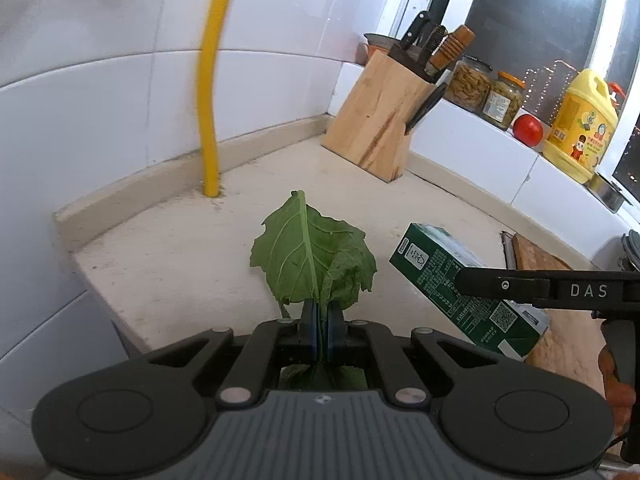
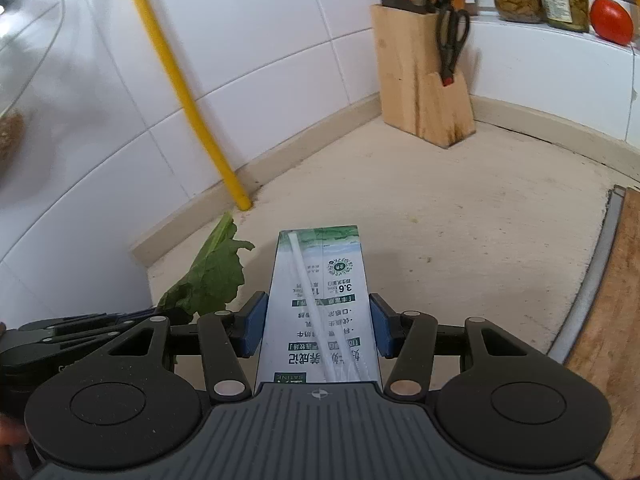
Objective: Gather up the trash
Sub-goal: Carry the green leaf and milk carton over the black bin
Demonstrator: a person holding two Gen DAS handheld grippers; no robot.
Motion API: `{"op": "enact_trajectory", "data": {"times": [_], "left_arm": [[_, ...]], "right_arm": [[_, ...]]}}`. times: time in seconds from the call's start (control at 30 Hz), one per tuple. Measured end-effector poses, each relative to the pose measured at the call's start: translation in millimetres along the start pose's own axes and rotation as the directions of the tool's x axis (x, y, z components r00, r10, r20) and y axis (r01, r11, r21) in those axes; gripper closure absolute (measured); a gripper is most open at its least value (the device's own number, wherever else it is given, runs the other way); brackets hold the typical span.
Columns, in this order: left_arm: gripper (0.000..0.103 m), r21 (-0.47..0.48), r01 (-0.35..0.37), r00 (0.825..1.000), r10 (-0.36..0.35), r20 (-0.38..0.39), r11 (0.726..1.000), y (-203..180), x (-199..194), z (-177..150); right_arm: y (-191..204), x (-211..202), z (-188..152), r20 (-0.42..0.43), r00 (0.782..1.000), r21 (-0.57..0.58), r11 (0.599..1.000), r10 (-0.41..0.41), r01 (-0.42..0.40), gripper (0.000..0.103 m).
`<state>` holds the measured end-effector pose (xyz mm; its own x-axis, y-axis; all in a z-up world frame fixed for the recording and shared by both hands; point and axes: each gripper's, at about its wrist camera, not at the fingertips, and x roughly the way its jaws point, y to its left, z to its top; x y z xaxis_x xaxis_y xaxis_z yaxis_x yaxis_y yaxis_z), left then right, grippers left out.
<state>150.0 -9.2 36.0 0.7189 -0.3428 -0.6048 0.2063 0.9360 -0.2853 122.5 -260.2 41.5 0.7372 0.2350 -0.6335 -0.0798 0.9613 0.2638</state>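
you hold two pieces of trash, one in each tool. your left gripper (image 1: 320,334) has its blue pads pressed together on the stem of one green leaf (image 1: 310,256), which stands up above the beige counter (image 1: 180,256). your right gripper (image 2: 317,326) pinches one green and white milk carton (image 2: 320,304) by its sides, a single white straw (image 2: 316,304) stuck along its top face. the carton's near end is hidden under the gripper body. on the sill you can count two jars (image 1: 486,90), one tomato (image 1: 528,130) and one yellow bottle (image 1: 580,126). one wooden knife block (image 1: 378,120) stands in the corner; its handles overlap too much to count. one yellow pipe (image 1: 210,92) runs up the tiles, its top cut off. a wooden board (image 2: 608,308) shows only partly at the right edge.
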Motion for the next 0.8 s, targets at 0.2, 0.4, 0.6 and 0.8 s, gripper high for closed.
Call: {"op": "enact_trajectory", "data": {"times": [0.2, 0.4, 0.6, 0.8], "left_arm": [[0.101, -0.015, -0.02, 0.999, 0.021, 0.028, 1.0, 13.1, -18.7, -4.9], [0.101, -0.046, -0.049, 0.998, 0.051, 0.04, 0.998, 31.4, -35.4, -13.8], [0.101, -0.077, -0.076, 0.995, 0.08, 0.055, 0.994, 50.8, -50.7, -22.1], [0.101, -0.107, -0.105, 0.991, 0.113, 0.077, 0.989, 68.4, -66.7, -28.6]], "right_arm": [[20.4, -1.2, -3.4, 0.002, 1.0, -0.025, 1.0, 0.018, -0.018, 0.043], [45.4, 3.6, -5.8, -0.01, 0.999, -0.06, 0.997, 0.04, -0.04, 0.043], [74.2, 11.6, -8.0, -0.034, 0.998, -0.091, 0.994, 0.057, -0.06, 0.043], [104.2, 20.2, -6.6, -0.063, 0.996, -0.127, 0.989, 0.067, -0.074, 0.043]]}}
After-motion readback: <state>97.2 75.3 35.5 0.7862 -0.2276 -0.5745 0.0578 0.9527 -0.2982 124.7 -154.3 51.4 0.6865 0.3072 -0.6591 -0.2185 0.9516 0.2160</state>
